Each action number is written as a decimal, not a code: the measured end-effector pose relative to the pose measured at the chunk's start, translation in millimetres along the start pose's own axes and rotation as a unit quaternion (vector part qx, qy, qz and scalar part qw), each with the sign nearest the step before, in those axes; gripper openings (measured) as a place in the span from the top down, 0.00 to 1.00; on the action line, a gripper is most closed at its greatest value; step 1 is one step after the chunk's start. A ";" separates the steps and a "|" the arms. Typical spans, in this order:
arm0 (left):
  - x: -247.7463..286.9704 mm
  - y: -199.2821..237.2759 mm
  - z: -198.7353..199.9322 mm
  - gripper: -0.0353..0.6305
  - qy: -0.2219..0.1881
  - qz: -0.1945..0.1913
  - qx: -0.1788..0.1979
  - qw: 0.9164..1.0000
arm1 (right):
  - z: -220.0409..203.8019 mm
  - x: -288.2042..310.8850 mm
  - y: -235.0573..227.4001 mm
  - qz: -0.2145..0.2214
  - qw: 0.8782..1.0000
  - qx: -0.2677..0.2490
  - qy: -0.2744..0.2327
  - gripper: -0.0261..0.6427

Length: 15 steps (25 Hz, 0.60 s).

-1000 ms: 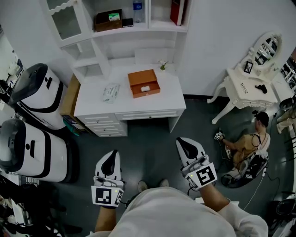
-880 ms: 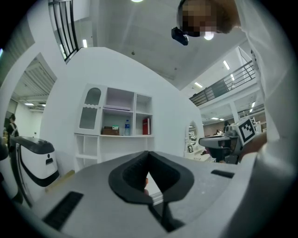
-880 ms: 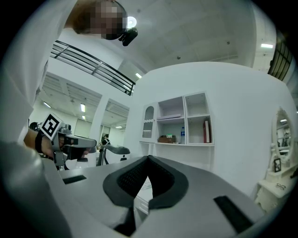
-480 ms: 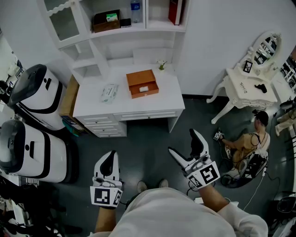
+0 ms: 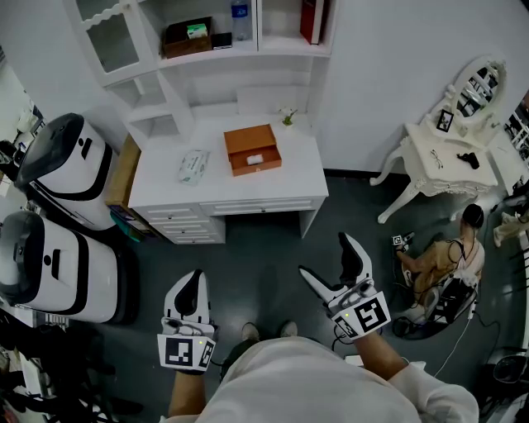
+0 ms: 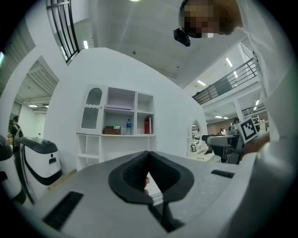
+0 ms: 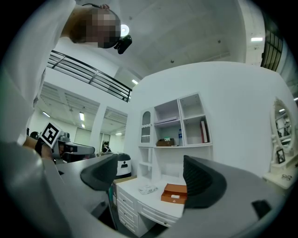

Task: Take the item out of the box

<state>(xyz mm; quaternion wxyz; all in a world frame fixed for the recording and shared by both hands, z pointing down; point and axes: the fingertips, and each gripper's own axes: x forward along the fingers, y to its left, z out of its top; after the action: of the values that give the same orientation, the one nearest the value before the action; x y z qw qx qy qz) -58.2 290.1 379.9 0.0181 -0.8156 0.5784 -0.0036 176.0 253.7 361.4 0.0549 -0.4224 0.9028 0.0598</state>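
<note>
At the bottom of the head view, the left hand-held gripper (image 5: pixel 192 281) (image 6: pixel 148 160) is clenched, with its two jaws pressed together and nothing between them. To its right, the right hand-held gripper (image 5: pixel 331 259) (image 7: pixel 151 179) is released: its jaws have just been opening and now stand wide apart, with only air between them. Both are held above the dark floor (image 5: pixel 264 248), well apart from the white counter (image 5: pixel 248 186) (image 7: pixel 156 203) higher up in the frame. On the counter, toward its back and near the middle, sits the orange box (image 5: pixel 250 147) (image 7: pixel 174 193). Its top is open, and the small white item (image 5: pixel 254 159) (image 7: pixel 175 197) lies inside it, near the front wall. In the right gripper view the box shows between the two open jaws, far off. A pale packet (image 5: pixel 193 165) lies on the counter to the left of the box, apart from it. Behind the counter stands a white shelf (image 5: pixel 207 56) with a bottle (image 5: pixel 240 16) and a brown tray (image 5: pixel 190 37) on it. Two big white and black machines (image 5: pixel 58 161) stand at the left edge. At the right of the frame, a white dressing table (image 5: pixel 438 153) with a mirror stands, and a person (image 5: pixel 450 256) sits on the floor near it.
</note>
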 end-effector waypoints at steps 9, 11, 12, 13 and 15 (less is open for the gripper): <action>-7.7 -8.7 -17.2 0.94 0.007 0.038 -0.007 0.999 | -14.4 2.7 -14.4 0.025 1.000 -0.003 0.000 0.33; -1.3 0.9 -17.1 0.94 0.004 0.043 -0.009 0.999 | -14.7 11.9 -18.1 0.028 1.000 -0.009 -0.001 0.33; 4.4 6.9 -17.7 0.94 0.001 0.045 -0.011 0.999 | -15.4 18.7 -21.4 0.028 1.000 -0.012 -0.002 0.33; 10.7 12.5 -19.7 0.94 0.000 0.045 -0.012 0.999 | -16.5 25.4 -25.1 0.027 1.000 -0.014 -0.003 0.33; 25.0 21.4 -25.3 0.94 0.001 0.041 -0.013 0.999 | -19.9 37.0 -32.7 0.020 1.000 -0.017 -0.003 0.33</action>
<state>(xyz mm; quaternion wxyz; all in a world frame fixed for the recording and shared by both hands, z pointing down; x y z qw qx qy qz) -70.8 258.8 404.0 0.0069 -0.7911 0.6116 0.0044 176.5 201.9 373.5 0.0492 -0.4052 0.9096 0.0773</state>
